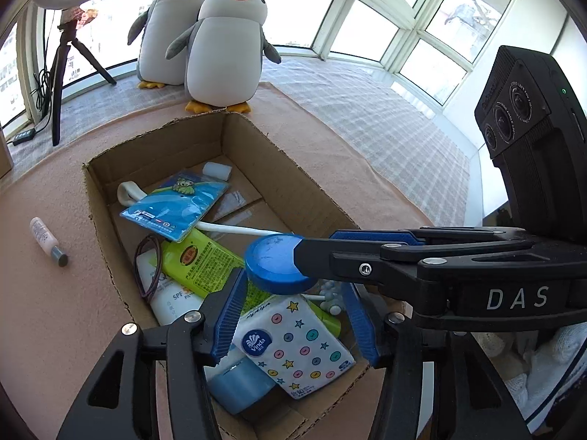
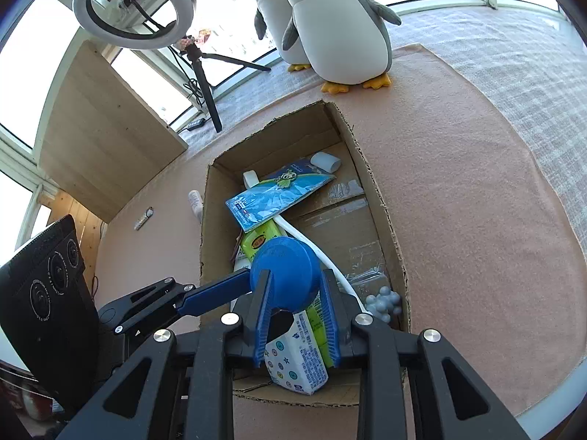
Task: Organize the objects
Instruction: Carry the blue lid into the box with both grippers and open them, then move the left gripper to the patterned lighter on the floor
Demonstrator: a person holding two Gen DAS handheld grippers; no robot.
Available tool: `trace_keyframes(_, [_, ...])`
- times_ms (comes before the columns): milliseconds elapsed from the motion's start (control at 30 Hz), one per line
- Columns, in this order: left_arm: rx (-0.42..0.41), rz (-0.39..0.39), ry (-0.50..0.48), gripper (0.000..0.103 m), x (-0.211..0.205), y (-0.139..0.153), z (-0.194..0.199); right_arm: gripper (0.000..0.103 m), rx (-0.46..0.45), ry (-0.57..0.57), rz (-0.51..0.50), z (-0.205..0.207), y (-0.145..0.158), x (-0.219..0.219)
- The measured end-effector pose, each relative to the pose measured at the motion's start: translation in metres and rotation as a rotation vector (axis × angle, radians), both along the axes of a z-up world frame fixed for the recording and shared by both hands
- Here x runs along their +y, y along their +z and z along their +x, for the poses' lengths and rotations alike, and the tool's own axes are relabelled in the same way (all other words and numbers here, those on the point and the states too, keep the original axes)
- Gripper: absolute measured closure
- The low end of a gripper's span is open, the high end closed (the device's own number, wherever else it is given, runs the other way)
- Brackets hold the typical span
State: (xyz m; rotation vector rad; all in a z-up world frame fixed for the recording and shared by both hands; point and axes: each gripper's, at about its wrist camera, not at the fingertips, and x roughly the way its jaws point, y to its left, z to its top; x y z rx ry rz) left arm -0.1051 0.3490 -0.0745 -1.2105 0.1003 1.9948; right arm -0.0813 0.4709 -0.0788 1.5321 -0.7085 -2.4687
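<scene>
An open cardboard box holds a blue card pack, a yellow-green pouch, a Vinda tissue pack, a white tube and a blue-capped jar. My right gripper is shut on a round blue lid and holds it over the box. My left gripper is open and empty over the tissue pack, just below the lid. A small pink bottle lies on the mat left of the box.
Two plush penguins stand behind the box. A ring light on a tripod and a wooden board stand at the left. The pink mat lies on a checked cloth.
</scene>
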Motion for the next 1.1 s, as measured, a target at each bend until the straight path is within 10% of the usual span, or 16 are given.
trace_keyframes(133, [0.011, -0.008, -0.001, 0.042, -0.003, 0.001, 0.003, 0.057, 0.007, -0.024, 0.029, 0.0, 0.001, -0.004])
trace_keyframes(1100, [-0.002, 0.001, 0.176, 0.042, -0.141, 0.01, 0.008, 0.056, 0.011, 0.026, 0.011, 0.001, 0.006, -0.073])
